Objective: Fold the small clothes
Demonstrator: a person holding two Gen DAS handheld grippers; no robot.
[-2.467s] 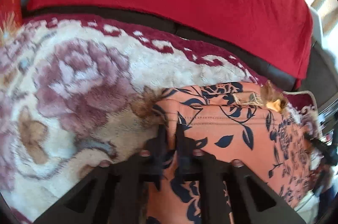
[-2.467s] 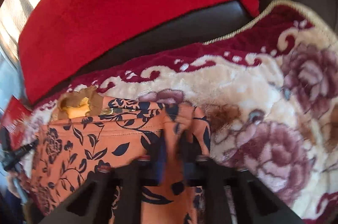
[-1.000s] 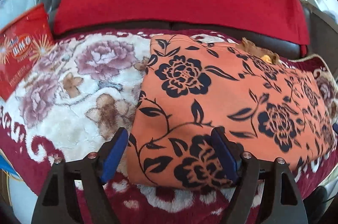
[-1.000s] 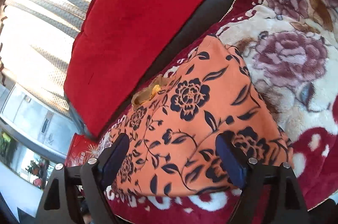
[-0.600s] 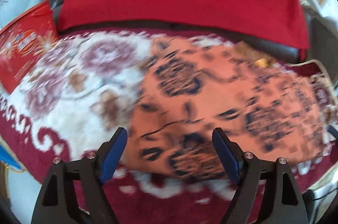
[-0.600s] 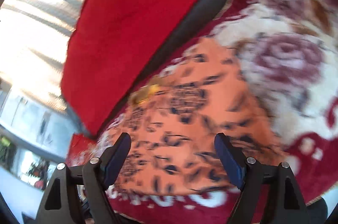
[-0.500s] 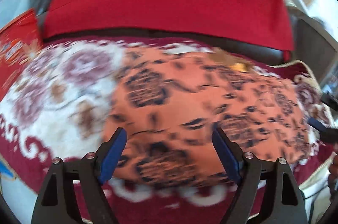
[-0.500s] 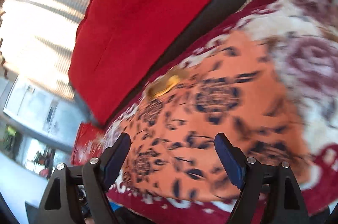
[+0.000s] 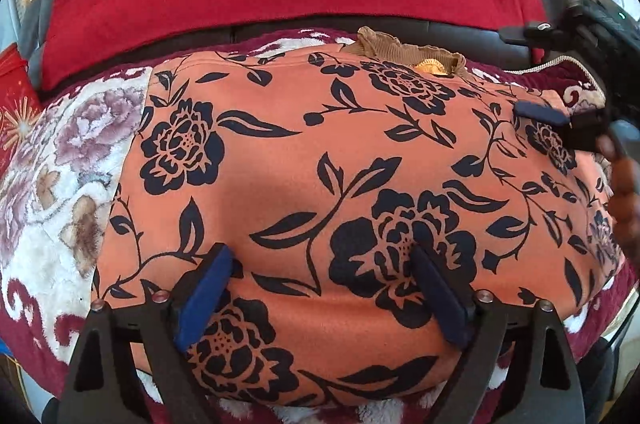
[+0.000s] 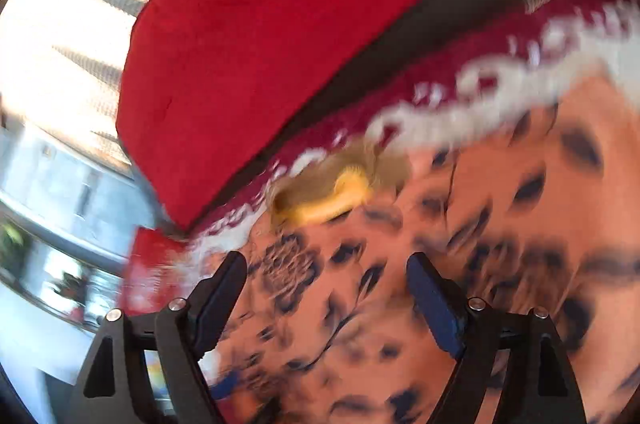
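Both jaws wide over garment (image 9: 304,160)

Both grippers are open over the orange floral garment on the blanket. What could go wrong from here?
1. The orange floral garment bulges rather than lying flat; a pinch by the left gripper might catch several layers.
2. A brown garment peeks out at the far edge and could get dragged along.
3. The right gripper view is motion-blurred, so its aim may be imprecise.

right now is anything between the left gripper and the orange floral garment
Nothing visible. The left gripper hangs open directly over the orange floral garment, with no object between its fingers and the cloth.
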